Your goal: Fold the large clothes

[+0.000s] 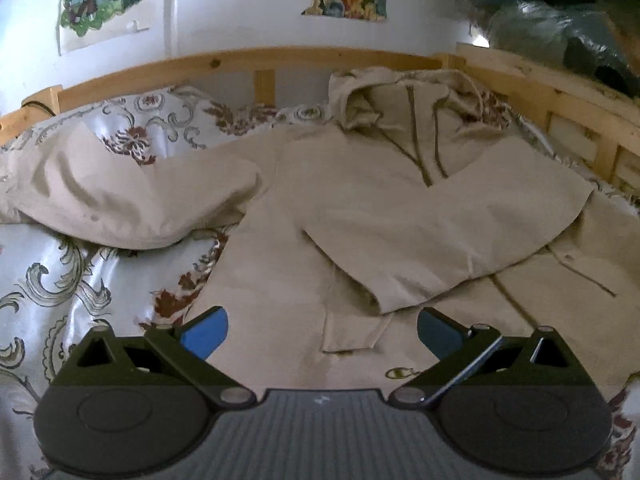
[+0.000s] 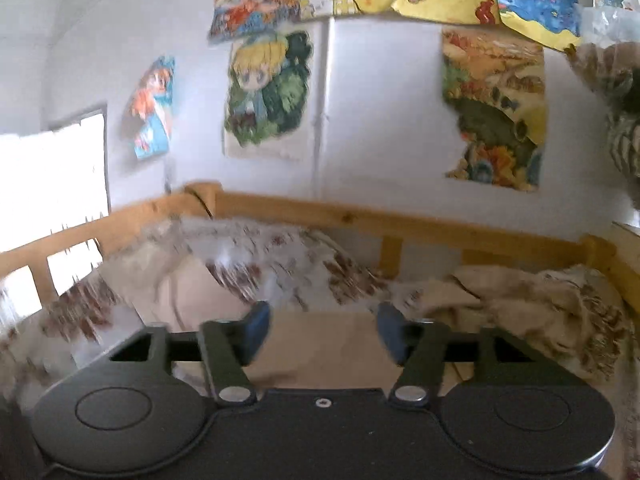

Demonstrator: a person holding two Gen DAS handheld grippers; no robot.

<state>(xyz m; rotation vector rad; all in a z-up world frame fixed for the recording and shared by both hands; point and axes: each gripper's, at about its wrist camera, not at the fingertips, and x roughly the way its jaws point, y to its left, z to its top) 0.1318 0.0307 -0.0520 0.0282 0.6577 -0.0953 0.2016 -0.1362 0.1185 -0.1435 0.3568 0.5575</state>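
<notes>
A beige hooded sweatshirt [image 1: 320, 208] lies face up on the bed, hood toward the headboard. Its right-hand sleeve [image 1: 400, 240] is folded across the chest, cuff near the middle. The other sleeve [image 1: 132, 192] stretches out to the left. My left gripper [image 1: 322, 334] hovers open over the lower front, blue pads apart, nothing between them. In the blurred right wrist view my right gripper [image 2: 322, 336] stands open above beige cloth [image 2: 320, 348], holding nothing and pointing toward the wall. The hood [image 2: 520, 300] shows at its right.
A floral satin bedspread [image 1: 60, 288] covers the bed. A wooden bed rail [image 1: 240, 60] runs along the back and right [image 1: 560, 100]. Posters [image 2: 268, 96] hang on the white wall. Dark bundled items [image 1: 560, 20] sit beyond the rail at the upper right.
</notes>
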